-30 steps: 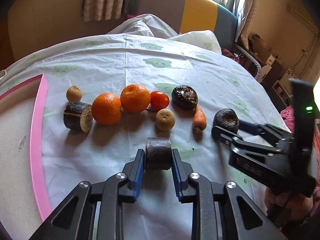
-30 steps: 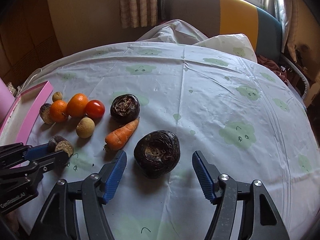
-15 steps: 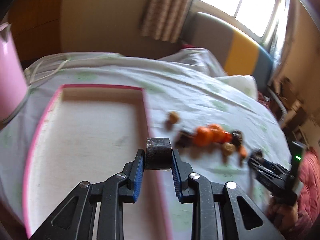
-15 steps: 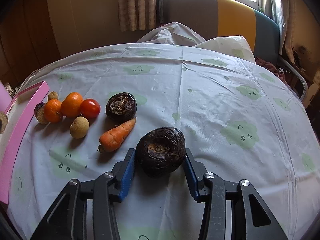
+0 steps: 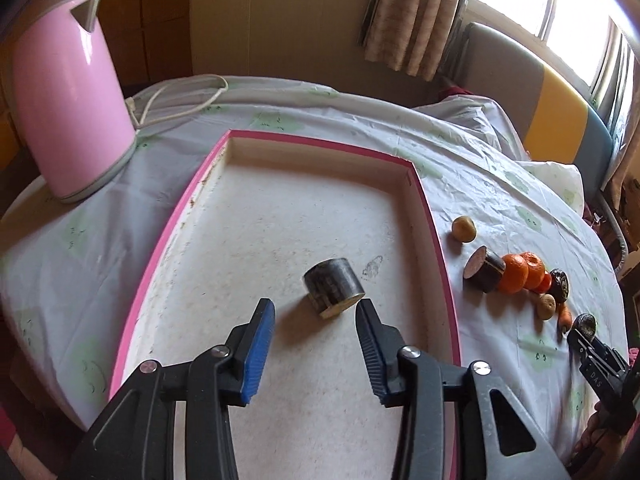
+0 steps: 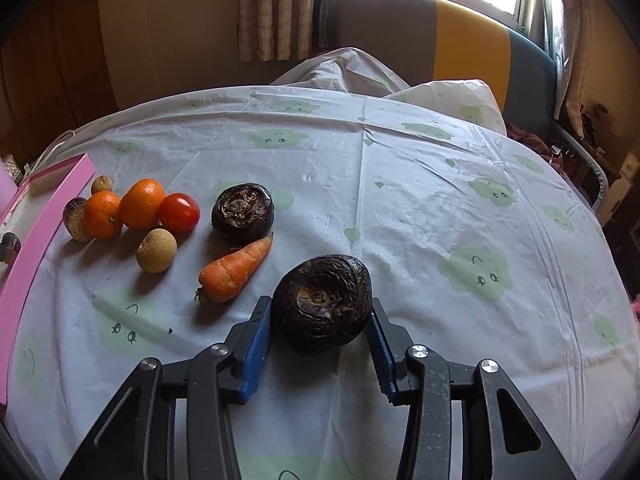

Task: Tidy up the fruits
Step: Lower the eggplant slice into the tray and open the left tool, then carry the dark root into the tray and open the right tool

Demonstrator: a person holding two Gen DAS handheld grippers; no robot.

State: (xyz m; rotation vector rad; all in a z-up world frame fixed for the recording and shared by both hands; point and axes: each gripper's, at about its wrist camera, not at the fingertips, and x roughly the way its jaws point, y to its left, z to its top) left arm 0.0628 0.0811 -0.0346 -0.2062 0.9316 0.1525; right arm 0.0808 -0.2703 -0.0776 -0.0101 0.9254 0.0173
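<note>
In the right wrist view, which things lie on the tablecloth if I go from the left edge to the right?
Pink tray → cut dark piece → first orange → second orange → tomato → dark round root → the larger dark root, gripped by the right tongs.

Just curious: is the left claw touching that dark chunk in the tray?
Apart. The left wrist view shows the left gripper open, with bare tray between both fingers and the dark chunk.
</note>
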